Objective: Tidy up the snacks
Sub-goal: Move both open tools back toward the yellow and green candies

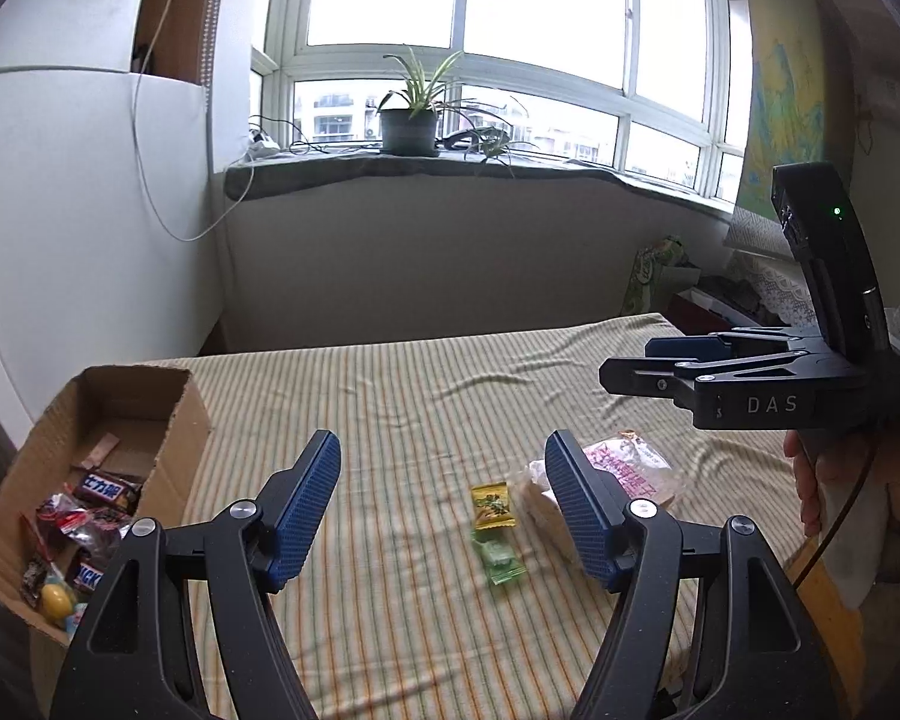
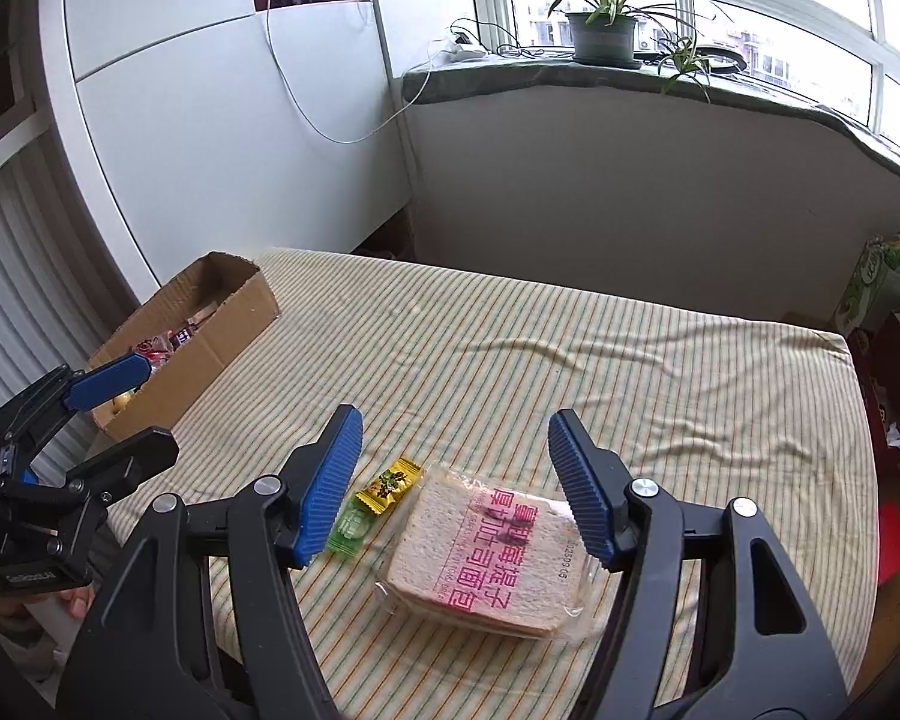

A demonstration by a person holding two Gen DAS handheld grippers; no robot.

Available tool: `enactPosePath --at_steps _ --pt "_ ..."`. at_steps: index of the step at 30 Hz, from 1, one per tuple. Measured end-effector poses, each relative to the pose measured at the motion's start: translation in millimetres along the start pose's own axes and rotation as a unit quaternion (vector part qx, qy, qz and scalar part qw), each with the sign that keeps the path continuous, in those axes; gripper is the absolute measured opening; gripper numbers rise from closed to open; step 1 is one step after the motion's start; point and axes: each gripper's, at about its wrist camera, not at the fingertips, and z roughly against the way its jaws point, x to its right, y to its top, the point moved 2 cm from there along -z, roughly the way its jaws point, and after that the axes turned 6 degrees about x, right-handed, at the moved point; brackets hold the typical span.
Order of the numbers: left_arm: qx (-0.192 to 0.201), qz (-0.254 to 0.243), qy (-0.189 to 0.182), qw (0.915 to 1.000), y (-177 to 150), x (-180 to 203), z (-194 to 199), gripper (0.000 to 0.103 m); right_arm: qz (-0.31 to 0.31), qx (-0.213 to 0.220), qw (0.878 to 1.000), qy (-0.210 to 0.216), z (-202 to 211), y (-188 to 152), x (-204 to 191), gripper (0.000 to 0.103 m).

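Snacks wait loose on our striped green-and-cream tablecloth [image 2: 570, 360], so we hold both the left gripper [image 1: 444, 492] and the right gripper [image 2: 453, 468] wide and empty (nothing between the jaws) above the clear-wrapped sliced-bread pack with pink lettering [image 2: 489, 564], bound, we judge, for the open brown cardboard box [image 2: 210, 330]

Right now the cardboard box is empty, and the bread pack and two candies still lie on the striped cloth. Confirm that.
Not quite: the cardboard box is not empty. The left wrist view shows wrapped snacks in it. The bread pack and two candies do lie on the striped cloth.
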Motion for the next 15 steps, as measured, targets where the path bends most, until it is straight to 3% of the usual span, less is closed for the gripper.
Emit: enactPosePath --at_steps 7,11,15 --pt "-0.003 0.003 0.007 1.0000 -1.6 -3.5 -2.2 0.071 0.023 -0.021 0.999 0.008 -17.3 -0.4 -15.7 0.067" --pt "-0.014 0.011 0.001 0.9998 -9.4 -1.1 -13.0 0.071 0.068 -0.067 0.995 0.013 -42.2 -1.4 -31.1 0.067" --pt "-0.046 0.032 -0.013 0.9983 -34.7 5.3 -35.4 0.071 0.130 -0.141 0.981 0.025 -82.0 -11.9 -51.0 0.068"
